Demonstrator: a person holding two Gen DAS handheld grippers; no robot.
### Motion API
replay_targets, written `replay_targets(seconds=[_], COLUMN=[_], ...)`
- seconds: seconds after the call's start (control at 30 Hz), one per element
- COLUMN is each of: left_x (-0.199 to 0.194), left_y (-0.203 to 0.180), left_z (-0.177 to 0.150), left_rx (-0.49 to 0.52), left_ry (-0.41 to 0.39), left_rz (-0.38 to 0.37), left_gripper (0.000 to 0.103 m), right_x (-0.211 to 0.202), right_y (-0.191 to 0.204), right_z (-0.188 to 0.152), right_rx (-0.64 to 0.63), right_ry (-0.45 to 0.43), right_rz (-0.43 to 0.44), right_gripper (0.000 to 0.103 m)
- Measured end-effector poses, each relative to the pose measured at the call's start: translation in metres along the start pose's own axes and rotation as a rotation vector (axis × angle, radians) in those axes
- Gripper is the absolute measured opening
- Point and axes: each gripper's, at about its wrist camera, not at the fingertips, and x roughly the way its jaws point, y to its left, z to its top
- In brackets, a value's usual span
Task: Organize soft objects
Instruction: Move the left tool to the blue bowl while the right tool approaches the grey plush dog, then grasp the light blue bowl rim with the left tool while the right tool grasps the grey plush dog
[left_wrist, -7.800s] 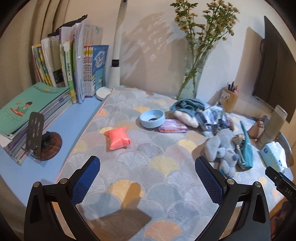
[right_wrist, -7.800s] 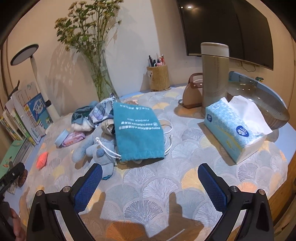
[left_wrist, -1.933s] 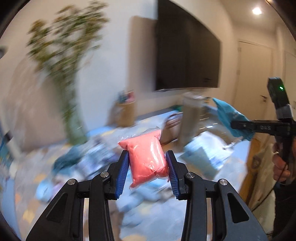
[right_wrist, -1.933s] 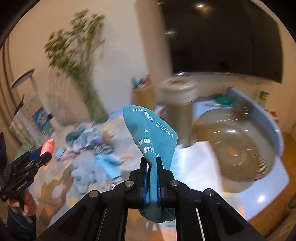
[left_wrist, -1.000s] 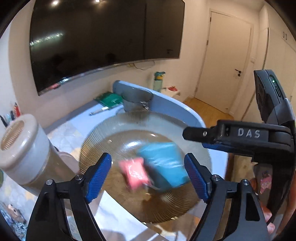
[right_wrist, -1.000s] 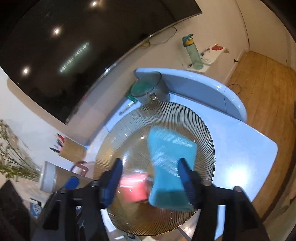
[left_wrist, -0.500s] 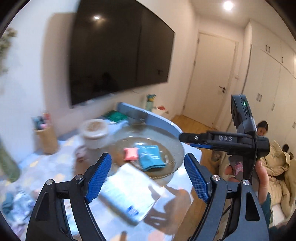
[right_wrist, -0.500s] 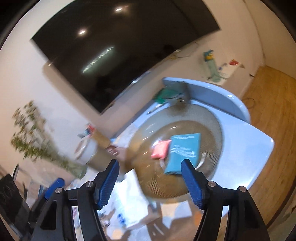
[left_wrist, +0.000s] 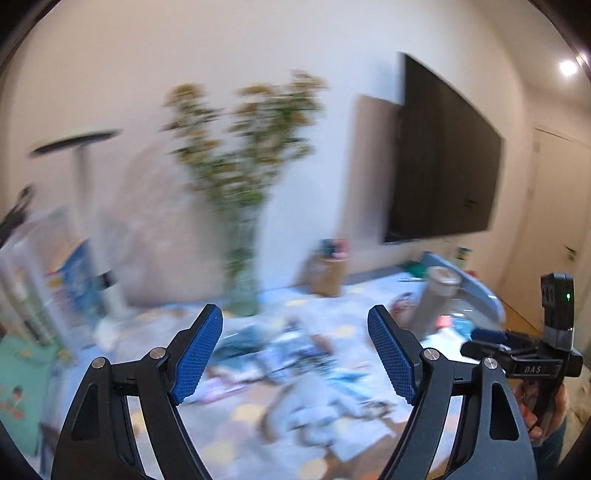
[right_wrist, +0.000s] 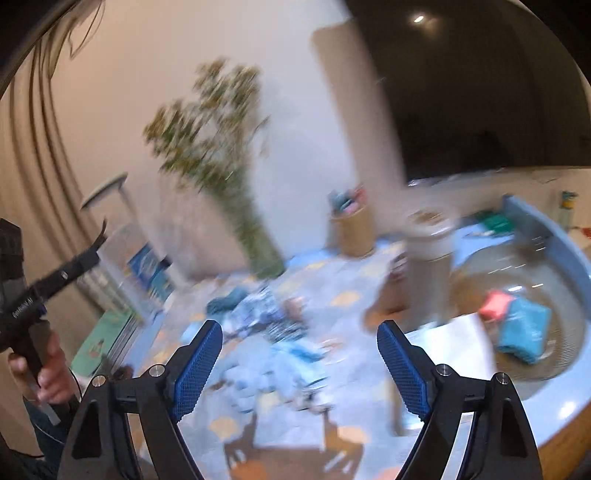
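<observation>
Teal pouch (right_wrist: 522, 334) — slumped beside pink packet (right_wrist: 495, 302) — in bowl (right_wrist: 554, 369).

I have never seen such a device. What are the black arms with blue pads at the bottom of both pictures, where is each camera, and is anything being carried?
There is no robot here. A person holds one hand-held gripper in each hand, and each carries a wide-angle camera looking along its two fingers.

The left hand-held gripper is open and empty. The right hand-held gripper is opening, with nothing between its pads.

Both pictures are blurred. On the patterned tablecloth lies a pile of soft items that I cannot tell apart. At the right, a glass bowl holds a pink packet and a teal pouch.
</observation>
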Motion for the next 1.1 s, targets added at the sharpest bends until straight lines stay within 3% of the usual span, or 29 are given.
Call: replay_targets(seconds=[0.2,0.43,0.6,0.77,0.93,1.1], left_x=[0.019,0.070,0.103,0.127,0.162,0.199], left_y=[0.087,0.133,0.145,0.155,0.159,0.162], left_z=[-0.042,-0.090,-0.113,-0.122,-0.128,-0.136], left_rx=[-0.152,-0.263,-0.307,-0.298,-0.255,-0.244], left_ry=[0.086,0.247,0.347,0.365,0.373,0.409], left_rz=[0.123,0.125,0.133,0.134,0.140,0.143], left_gripper=[0.080,0.080,0.080,0.080,0.080,0.080], right_x=[0.076,0.132,0.158,0.188,0.209,0.227], right_y=[0.028,0.058,0.068,0.065,0.066,0.065], right_z=[-0.021,-0.045,-0.060,-0.068,-0.069,-0.074], right_rx=[0.008,-0.014,-0.053,0.021,0.008,0.054], right_ry=[0.173,0.306,0.410,0.476,0.490,0.498], right_rz=[0.064,0.062,0.002,0.043,-0.068,-0.067], right_gripper=[0.085,0.085,0.085,0.085,0.085,0.085])
